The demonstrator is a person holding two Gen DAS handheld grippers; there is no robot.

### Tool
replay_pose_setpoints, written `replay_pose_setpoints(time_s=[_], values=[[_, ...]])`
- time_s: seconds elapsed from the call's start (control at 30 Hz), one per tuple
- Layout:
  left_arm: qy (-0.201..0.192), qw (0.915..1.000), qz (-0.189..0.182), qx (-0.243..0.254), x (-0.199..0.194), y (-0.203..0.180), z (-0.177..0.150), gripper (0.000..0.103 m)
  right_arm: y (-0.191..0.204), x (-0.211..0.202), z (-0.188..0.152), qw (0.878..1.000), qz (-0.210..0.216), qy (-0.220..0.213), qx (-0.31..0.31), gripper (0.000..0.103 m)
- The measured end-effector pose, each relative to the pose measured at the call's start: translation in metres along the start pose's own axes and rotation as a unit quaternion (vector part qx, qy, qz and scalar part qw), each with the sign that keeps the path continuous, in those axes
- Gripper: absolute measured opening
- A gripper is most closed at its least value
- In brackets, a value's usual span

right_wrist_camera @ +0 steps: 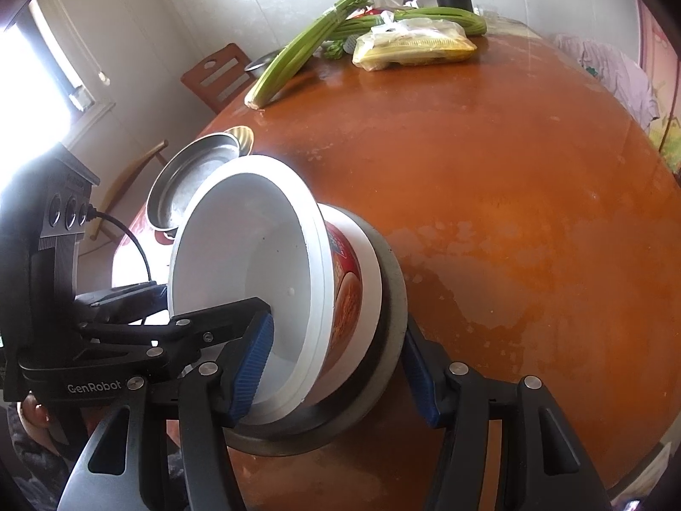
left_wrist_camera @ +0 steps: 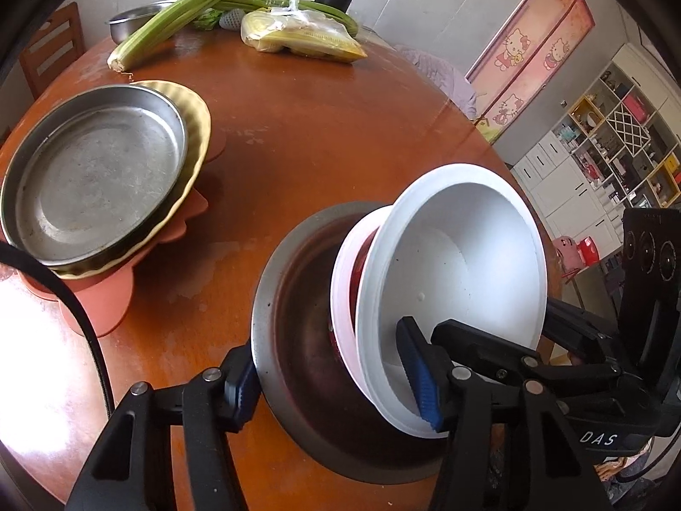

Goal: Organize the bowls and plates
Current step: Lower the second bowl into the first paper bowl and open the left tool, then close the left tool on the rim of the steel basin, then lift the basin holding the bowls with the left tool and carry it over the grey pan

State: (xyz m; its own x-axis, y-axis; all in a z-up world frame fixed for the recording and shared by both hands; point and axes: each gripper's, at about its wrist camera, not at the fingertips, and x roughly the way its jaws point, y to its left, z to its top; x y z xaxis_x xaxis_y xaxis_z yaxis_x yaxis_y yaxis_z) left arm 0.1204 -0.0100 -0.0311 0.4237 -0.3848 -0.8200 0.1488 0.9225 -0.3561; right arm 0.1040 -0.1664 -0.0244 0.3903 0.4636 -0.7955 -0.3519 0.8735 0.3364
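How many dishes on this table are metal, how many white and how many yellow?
Metal: 3 (flat pan, near bowl, far bowl)
White: 2 (tilted bowl, bowl under it)
Yellow: 1 (plate)
Total: 6

Left gripper [left_wrist_camera: 336,383] clamps the nested bowl stack [left_wrist_camera: 451,281], tilted over the round table [left_wrist_camera: 298,136]; steel pan [left_wrist_camera: 93,170] sits left.

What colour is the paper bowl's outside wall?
Red with printed orange, on the paper bowl; right wrist view.
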Motion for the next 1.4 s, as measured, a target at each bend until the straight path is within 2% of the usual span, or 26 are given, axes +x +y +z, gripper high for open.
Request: replay_pose_setpoints(time_s=[0.23,0.57,0.77,1.07,1.4], values=[[-0.008,0.9998,0.016,0.000,-0.009,0.002,0.001,0.057,0.007,0.001,0.006,1.000,0.005,0.001,-0.007,0.061],[-0.018,0.9997,0.014,-0.010,-0.024,0.018,0.014,0.057,0.023,0.001,0.024,1.000,0.009,-0.009,-0.014,0.061],[-0.036,0.9988,0.020,-0.025,-0.046,0.038,0.028,0.057,0.044,0.001,0.046,0.999,0.022,-0.015,-0.030,0.061],[-0.084,0.9944,0.044,-0.046,-0.089,0.078,0.060,0.057,0.090,0.021,0.092,0.996,0.056,-0.018,-0.065,0.061],[-0.105,0.9899,0.074,-0.059,-0.101,0.114,0.080,0.057,0.123,0.048,0.126,0.993,0.063,-0.016,-0.097,0.061]])
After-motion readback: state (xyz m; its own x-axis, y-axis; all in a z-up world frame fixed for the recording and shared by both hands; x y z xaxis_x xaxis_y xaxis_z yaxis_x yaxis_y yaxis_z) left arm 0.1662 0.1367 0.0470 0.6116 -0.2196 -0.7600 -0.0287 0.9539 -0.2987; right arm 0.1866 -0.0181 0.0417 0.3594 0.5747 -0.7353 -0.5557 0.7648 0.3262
